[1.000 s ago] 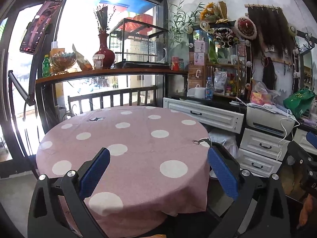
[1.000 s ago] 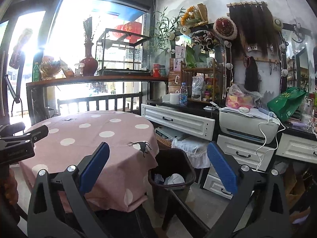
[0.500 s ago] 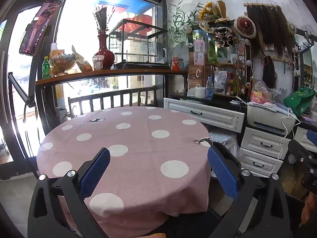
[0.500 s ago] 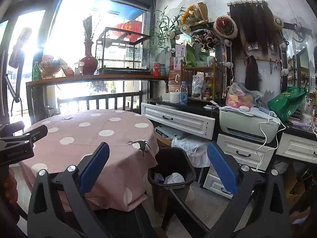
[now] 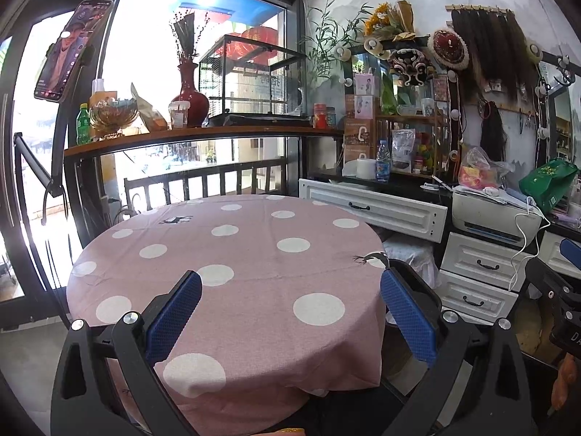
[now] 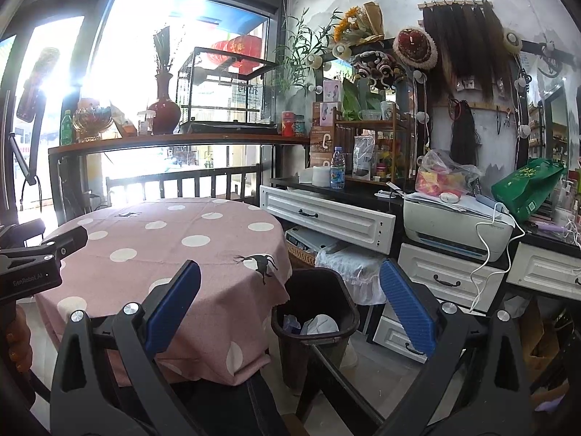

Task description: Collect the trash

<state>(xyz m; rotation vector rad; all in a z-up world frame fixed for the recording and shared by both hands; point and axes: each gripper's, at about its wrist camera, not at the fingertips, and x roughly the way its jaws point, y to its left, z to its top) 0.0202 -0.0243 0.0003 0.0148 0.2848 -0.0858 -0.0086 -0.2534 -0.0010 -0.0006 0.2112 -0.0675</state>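
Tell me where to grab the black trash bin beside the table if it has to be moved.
Grip the black trash bin by its near rim, coming from above with one finger inside and one outside. The rim is thin, the bin stands upright and open, and the table crowds its left side.

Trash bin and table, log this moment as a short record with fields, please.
table: round, under pink tablecloth with white dots; no trash visible on it
bin: dark plastic trash bin on the floor beside the table's right edge
bin contents: crumpled white and bluish trash
left gripper: jaws open, empty, over the table's near edge
right gripper: jaws open, empty, facing the bin
behind bin: white drawer cabinet with a white printer on top
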